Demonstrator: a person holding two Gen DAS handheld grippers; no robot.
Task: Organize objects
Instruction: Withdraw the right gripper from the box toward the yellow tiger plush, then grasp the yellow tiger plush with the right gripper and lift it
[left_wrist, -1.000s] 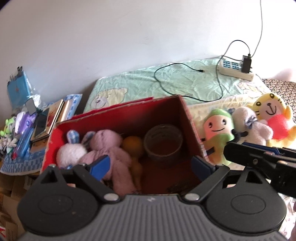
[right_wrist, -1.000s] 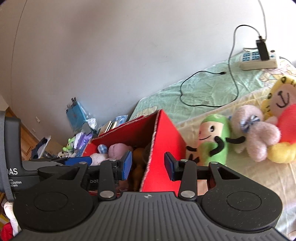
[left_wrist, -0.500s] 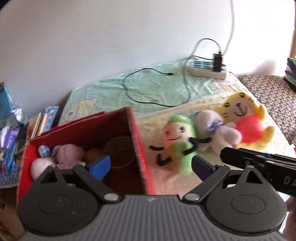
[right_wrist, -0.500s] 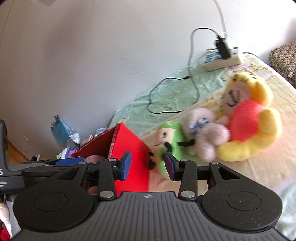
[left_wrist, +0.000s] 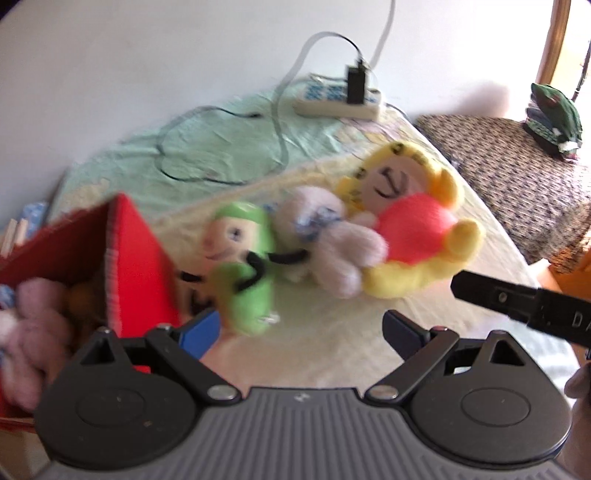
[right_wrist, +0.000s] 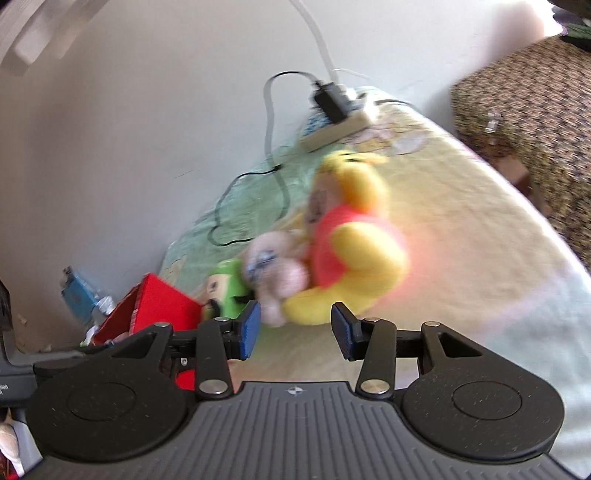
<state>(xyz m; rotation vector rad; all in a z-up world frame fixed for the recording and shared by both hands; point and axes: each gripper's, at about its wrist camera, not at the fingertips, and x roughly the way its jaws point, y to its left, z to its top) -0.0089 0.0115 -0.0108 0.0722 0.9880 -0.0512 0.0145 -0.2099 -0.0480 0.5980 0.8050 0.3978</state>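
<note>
Three plush toys lie in a row on the bed: a green one (left_wrist: 243, 266), a pale pink one (left_wrist: 328, 240) and a yellow tiger with a red belly (left_wrist: 410, 221). To their left stands a red box (left_wrist: 136, 258) holding a pink plush rabbit (left_wrist: 33, 317). My left gripper (left_wrist: 299, 328) is open and empty, just in front of the green toy. My right gripper (right_wrist: 293, 330) is open and empty too, close in front of the yellow tiger (right_wrist: 354, 251) and pale pink toy (right_wrist: 273, 273). The green toy (right_wrist: 225, 291) and red box (right_wrist: 155, 310) lie to its left. Both views are blurred.
A white power strip (left_wrist: 336, 99) with a black plug and cables lies on the green sheet near the wall. A patterned brown seat (left_wrist: 517, 173) stands to the right of the bed. The right gripper's body (left_wrist: 524, 306) crosses the left wrist view at right.
Both grippers have swung right, from the red box to the plush toys on the bed. The right gripper's jaws have opened wider.
</note>
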